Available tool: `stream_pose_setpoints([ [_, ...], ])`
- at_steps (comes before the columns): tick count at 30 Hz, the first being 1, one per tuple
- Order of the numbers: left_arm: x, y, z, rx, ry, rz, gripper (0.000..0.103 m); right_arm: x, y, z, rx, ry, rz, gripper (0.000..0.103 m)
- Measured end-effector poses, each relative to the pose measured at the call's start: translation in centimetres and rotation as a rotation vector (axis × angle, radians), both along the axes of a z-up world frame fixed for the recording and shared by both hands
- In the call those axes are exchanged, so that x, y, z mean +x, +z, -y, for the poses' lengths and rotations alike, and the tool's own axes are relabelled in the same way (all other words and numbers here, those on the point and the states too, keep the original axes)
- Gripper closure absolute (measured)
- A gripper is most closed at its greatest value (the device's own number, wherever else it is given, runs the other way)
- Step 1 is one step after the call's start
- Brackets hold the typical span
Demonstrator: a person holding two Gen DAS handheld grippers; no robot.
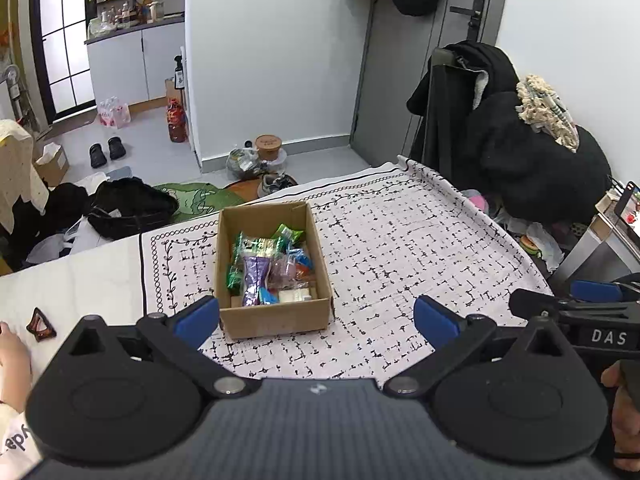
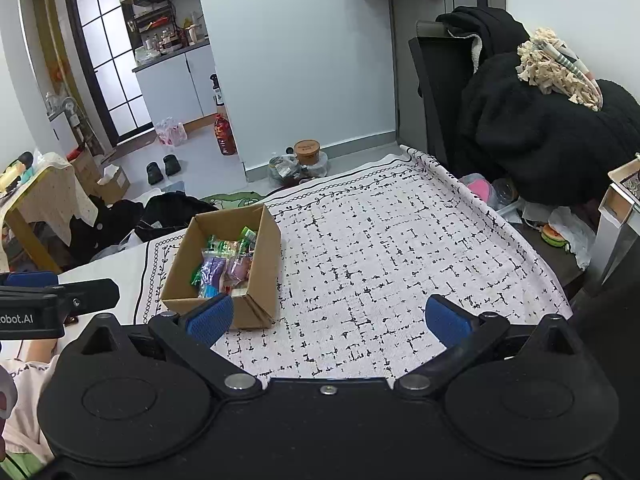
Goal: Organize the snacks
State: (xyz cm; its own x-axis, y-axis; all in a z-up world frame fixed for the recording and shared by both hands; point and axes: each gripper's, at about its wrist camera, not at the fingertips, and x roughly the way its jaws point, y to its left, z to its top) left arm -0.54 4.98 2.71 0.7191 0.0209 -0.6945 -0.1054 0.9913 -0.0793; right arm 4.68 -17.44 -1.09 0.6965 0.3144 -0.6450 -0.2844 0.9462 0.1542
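Left gripper (image 1: 316,322): jaws spread wide, nothing held between the blue pads (image 1: 198,320). It is held low over the near edge of the tablecloth (image 1: 400,240), with the cardboard box (image 1: 276,316) seen just past the left pad. No contact with the box can be made out.

Right gripper (image 2: 328,320): jaws also spread wide, nothing held. Its left blue pad (image 2: 212,318) is overlapped in view with the near right corner of the box (image 2: 264,260); touching or just in front cannot be told. The rest of the gap is filled only by patterned cloth (image 2: 380,260).

Snacks (image 1: 268,264) are all seen inside the box: a purple foil pack (image 1: 256,276) lying along the middle, green wrappers (image 1: 288,234) toward the far end, blue and orange-red packets on the right, a pale flat pack (image 1: 294,295) against the near wall. From the right wrist view the same pile (image 2: 224,264) is seen, partly hidden by the box wall. The box is open-topped, upright, set on the left part of the cloth.

A brown hair clip (image 1: 40,325) is seen on the bare white tabletop left of the cloth, near a hand (image 1: 14,354). The right gripper's body (image 1: 580,320) is visible at the right edge of the left view, well apart from the box.
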Motion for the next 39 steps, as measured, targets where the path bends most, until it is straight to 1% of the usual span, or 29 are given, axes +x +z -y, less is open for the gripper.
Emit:
stream_pose_setpoints([
  [21,0.01,-0.31,-0.18,0.001,0.017,-0.004,0.000,-0.30,0.12,-0.29,-0.007,0.011,-0.004,0.000],
  [39,-0.20,-0.07,-0.01,0.008,0.008,0.004,0.000,-0.36,0.23,-0.46,-0.010,0.014,-0.004,0.000],
])
